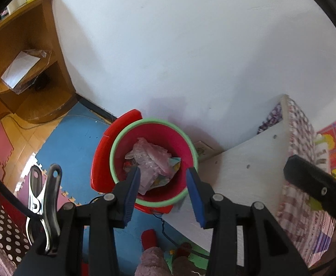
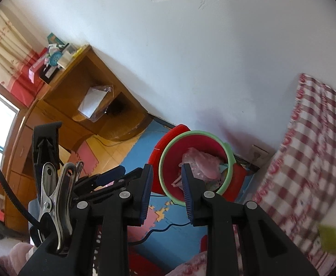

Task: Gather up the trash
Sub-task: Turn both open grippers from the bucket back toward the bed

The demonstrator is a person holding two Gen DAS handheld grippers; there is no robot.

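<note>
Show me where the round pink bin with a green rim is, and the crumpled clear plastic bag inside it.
Round pink bin with green rim [image 1: 119, 135]: left wrist view, on the rim.
Crumpled clear plastic bag [image 2: 201, 161]: right wrist view, on its middle.

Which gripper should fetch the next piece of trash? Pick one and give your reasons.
Either, by a hair the left gripper. Both hang over the red bin, jaws apart and empty, and no loose trash shows on the floor. The left's jaws stand wider, and the right gripper sits nearer the checked bedspread.
</note>
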